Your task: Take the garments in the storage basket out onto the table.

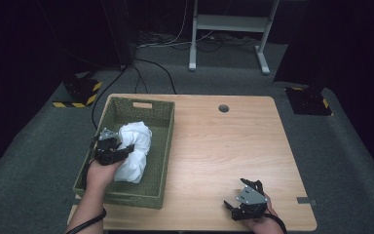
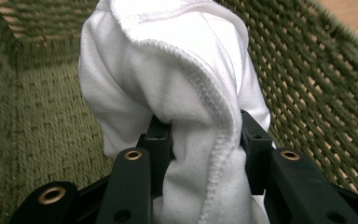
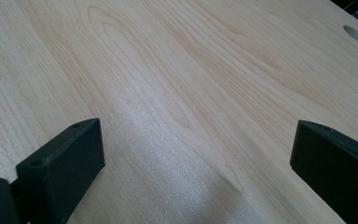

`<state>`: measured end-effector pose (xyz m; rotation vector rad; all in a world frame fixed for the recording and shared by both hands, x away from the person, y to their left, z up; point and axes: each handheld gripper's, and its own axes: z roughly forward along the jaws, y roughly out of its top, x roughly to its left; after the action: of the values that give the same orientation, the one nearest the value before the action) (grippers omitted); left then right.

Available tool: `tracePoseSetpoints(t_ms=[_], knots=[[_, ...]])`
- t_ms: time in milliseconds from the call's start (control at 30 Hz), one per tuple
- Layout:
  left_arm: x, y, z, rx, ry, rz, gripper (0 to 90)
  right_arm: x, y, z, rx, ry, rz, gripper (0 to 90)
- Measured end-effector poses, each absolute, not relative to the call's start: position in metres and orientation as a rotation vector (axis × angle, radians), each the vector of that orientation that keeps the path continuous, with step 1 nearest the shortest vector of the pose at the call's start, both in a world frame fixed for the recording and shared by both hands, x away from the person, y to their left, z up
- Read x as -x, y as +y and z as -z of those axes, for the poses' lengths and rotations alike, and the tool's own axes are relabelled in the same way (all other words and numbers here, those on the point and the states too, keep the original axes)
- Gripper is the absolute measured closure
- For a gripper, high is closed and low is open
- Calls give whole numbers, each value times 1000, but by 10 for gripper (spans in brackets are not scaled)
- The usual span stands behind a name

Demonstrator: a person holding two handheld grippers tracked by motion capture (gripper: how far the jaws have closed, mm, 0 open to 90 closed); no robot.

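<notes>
Looking down on the table, we see the left gripper (image 1: 126, 148) clamped on a bunched fold of white cloth (image 1: 135, 151), which sits inside the green woven basket (image 1: 163, 146) at the table's left. The cloth runs near to far, rising beyond the jaws. Our right gripper (image 1: 231, 207), jaws wide apart and empty, rests well apart at the near right.

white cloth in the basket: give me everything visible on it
The white cloth is a bunched garment-like piece of finely perforated knit with a stitched hem. It sits inside the green woven basket at the table's left, piled high. The left gripper is shut on a fold, the fabric pinched between both jaws.
</notes>
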<state>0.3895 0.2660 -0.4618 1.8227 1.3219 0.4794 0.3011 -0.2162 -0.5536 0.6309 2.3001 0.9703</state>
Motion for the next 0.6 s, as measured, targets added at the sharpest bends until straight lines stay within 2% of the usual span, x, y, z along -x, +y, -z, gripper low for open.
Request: tracePoseSetpoints(t_ms=[133, 600], knots=[[-387, 273, 456, -1743, 1345, -516, 639, -301, -217, 553, -635, 2298, -976, 24], [-379, 259, 426, -1692, 1257, -603, 639, -301, -217, 553, -630, 2298, -981, 24]])
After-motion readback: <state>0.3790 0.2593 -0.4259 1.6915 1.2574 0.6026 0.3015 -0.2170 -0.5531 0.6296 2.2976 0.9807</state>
